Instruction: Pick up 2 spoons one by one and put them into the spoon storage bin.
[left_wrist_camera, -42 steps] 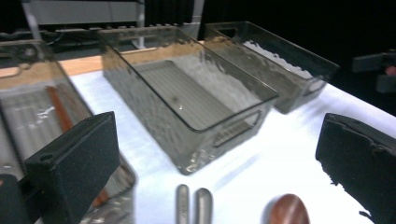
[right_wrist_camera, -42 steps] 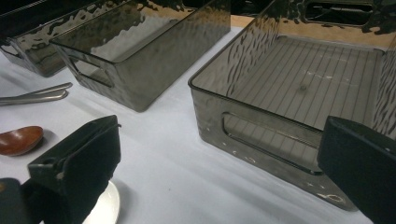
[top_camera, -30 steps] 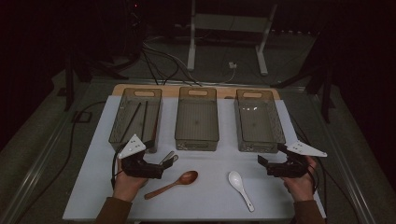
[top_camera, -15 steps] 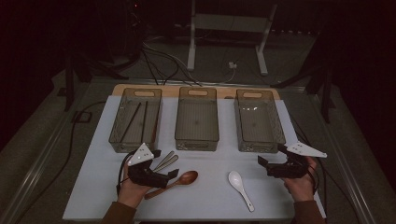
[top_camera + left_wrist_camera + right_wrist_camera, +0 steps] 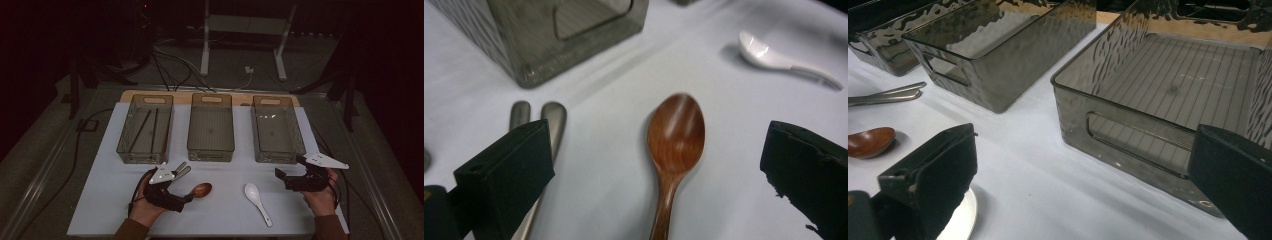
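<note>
We are working at the wooden spoon [image 5: 675,131], which is lying flat on the white mat [image 5: 220,212] in front of the middle bin [image 5: 210,128], bowl pointing toward the bins and handle running back toward us. In the left gripper view its bowl is sitting between the two black jaws, touching neither.

Handling, as we judge it: the wooden spoon is looking light and stiff, with a smooth glossy finish that may be slippery under the pads. The bowl is wide and rounded, so we are treating the narrow handle just behind the bowl as the better place to take hold. Because it is lying flat, the jaws will need to come down close to the mat on both sides of the handle.

The left gripper [image 5: 186,197] is standing spread wide, holding nothing, with the wooden spoon centred in the gap. Two metal handles [image 5: 540,120] are lying just beside its left jaw, and we are noting them as something that could be caught by mistake.

The right gripper [image 5: 281,178] is also spread wide and holding nothing. It is hovering near the white spoon [image 5: 256,198], facing the right bin [image 5: 1168,100], which is looking empty. The left bin [image 5: 145,129] is holding two dark sticks [image 5: 146,129].
</note>
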`<state>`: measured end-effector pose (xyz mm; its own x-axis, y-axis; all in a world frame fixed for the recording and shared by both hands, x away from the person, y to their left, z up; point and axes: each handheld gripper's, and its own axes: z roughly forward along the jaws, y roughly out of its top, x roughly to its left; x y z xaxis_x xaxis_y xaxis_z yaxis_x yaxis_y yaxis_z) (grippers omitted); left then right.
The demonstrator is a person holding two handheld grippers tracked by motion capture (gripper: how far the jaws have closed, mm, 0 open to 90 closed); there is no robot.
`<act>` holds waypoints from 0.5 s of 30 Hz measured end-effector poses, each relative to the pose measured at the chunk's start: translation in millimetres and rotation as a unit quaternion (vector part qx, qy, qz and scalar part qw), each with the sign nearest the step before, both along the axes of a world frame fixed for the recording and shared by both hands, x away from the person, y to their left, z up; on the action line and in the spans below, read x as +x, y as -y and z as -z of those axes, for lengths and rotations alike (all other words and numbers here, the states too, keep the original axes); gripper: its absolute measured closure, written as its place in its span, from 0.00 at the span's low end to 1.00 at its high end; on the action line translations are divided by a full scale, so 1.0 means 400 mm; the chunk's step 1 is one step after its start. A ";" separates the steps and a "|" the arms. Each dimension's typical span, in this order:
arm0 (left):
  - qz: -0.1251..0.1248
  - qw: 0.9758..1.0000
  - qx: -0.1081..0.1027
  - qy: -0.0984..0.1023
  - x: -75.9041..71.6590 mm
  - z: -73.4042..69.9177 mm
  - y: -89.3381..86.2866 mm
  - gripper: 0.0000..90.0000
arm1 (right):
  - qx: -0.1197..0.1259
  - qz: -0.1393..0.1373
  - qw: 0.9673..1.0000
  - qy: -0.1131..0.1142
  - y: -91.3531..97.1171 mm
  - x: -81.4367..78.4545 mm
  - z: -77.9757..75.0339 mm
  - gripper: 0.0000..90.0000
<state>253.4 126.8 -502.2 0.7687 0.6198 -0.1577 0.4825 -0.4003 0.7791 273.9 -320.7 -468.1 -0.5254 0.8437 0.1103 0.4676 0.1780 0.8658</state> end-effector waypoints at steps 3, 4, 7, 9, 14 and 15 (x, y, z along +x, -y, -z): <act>0.006 1.000 0.017 -0.005 -0.002 0.009 0.006 0.02 | 0.000 -0.001 1.000 0.000 0.000 -0.001 0.000 0.00; 0.007 1.000 0.026 -0.006 -0.003 0.011 0.010 0.02 | 0.001 -0.001 1.000 0.000 0.001 -0.001 0.000 0.00; -0.005 0.999 0.045 -0.003 -0.006 0.016 0.016 0.09 | 0.001 -0.001 1.000 -0.001 0.002 -0.001 0.001 0.00; -0.002 0.999 0.049 -0.004 -0.008 0.017 0.017 0.14 | 0.000 -0.002 1.000 -0.002 0.002 -0.001 0.001 0.00; 0.027 0.997 0.063 -0.019 -0.013 0.032 0.020 0.39 | 0.000 -0.003 1.000 -0.002 0.001 -0.001 0.002 0.00; 0.032 0.997 0.064 -0.021 -0.013 0.034 0.020 0.44 | 0.000 -0.003 1.000 -0.002 0.001 -0.001 0.002 0.00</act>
<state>248.3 118.7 -515.9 0.8012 0.5876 -0.1134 0.4848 -0.5261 0.6987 273.4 -321.2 -468.9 -0.5301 0.8404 0.1127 0.4699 0.1805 0.8641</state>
